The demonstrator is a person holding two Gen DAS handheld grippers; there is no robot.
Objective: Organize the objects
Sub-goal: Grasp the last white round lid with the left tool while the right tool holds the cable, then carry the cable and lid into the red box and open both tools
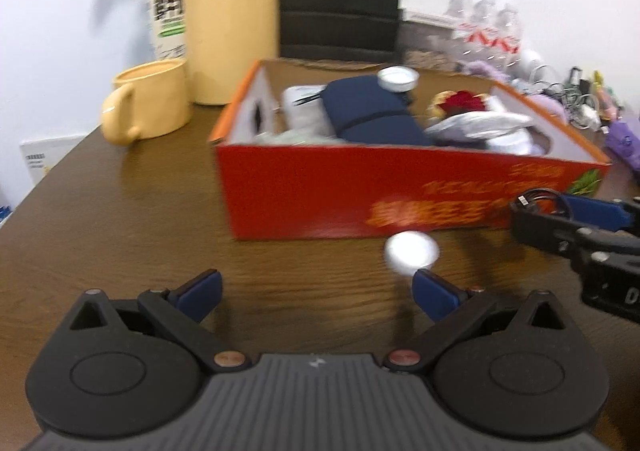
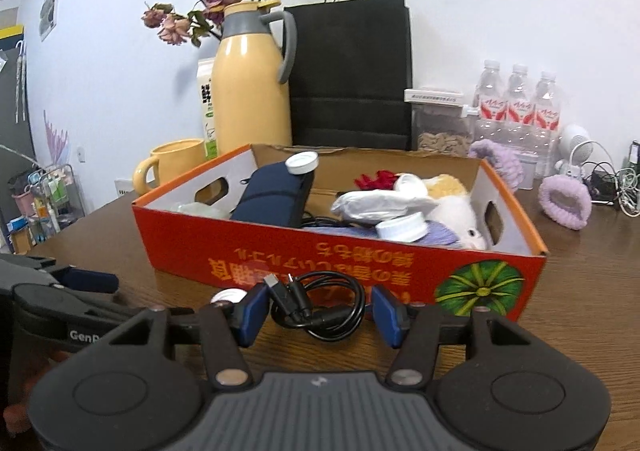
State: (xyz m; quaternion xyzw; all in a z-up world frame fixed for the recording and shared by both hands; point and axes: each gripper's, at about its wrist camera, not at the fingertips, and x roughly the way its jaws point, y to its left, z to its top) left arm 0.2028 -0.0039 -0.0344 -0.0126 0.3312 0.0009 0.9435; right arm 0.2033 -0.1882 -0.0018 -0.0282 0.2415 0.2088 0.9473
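An open red cardboard box [image 2: 240,251] stands on the brown table [image 1: 140,219], filled with a navy pouch [image 2: 272,195], white lids, a silver packet and soft toys. My right gripper [image 2: 318,303] is shut on a coiled black USB cable [image 2: 336,325], held just in front of the box's near wall. In the left wrist view this gripper [image 1: 560,211] enters from the right with the cable [image 1: 536,199] at its tip. My left gripper [image 1: 316,283] is open over bare table, nothing between its fingers. A small white round cap [image 1: 412,251] lies just beyond its right fingertip.
A yellow jug [image 2: 252,99] with dried flowers, a yellow mug [image 1: 152,107] and a milk carton [image 1: 168,11] stand behind the box at left. A black paper bag [image 2: 352,71], water bottles [image 2: 516,107], purple knitted pieces [image 2: 564,203] and tangled cords [image 2: 616,187] crowd the back right.
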